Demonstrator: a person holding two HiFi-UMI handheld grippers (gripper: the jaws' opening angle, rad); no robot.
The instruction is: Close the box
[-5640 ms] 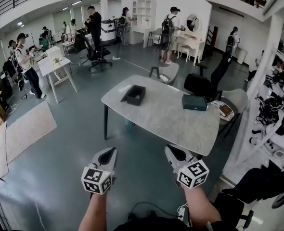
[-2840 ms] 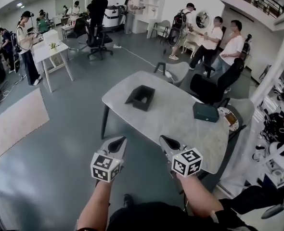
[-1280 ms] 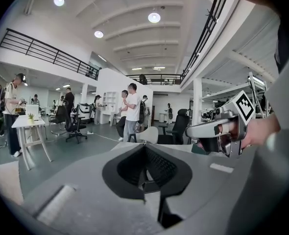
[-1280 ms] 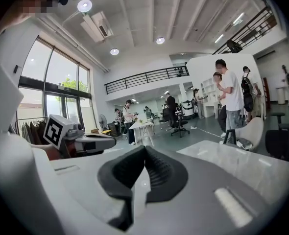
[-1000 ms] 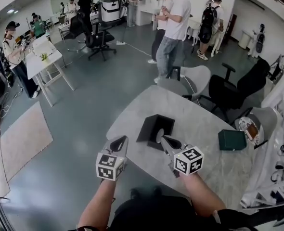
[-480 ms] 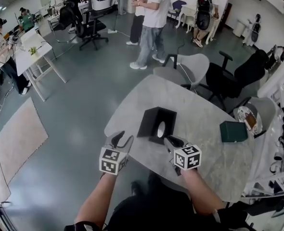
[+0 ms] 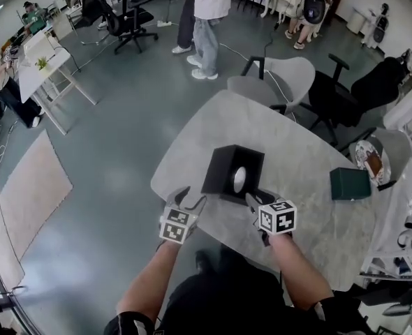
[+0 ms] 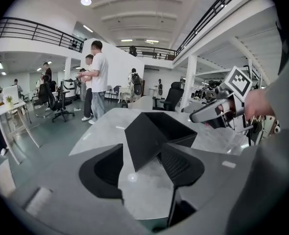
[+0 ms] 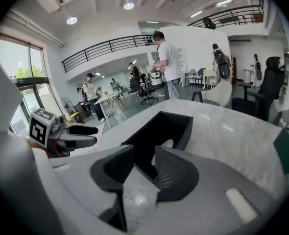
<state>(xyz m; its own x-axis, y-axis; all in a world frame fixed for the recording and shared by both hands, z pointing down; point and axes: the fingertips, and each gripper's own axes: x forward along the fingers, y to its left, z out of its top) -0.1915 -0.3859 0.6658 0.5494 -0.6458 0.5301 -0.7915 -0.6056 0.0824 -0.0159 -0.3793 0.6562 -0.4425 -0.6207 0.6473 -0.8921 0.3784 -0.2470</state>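
Drawn nearer the open black box (image 7: 223, 167) on the surface (image 7: 297, 145), pale round item (image 7: 239, 179) inside; left gripper (image 7: 190, 197), right gripper (image 7: 255, 199) opening, nothing between jaws.

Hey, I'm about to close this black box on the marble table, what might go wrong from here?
1. The black open box sits near the grey marble table's front edge; a one-sided push from the right gripper might spin or skid it.
2. The white rounded object inside may shift or block closing.
3. The left gripper, jaws opening and empty like the right's, faces a box corner, an awkward spot to grip.
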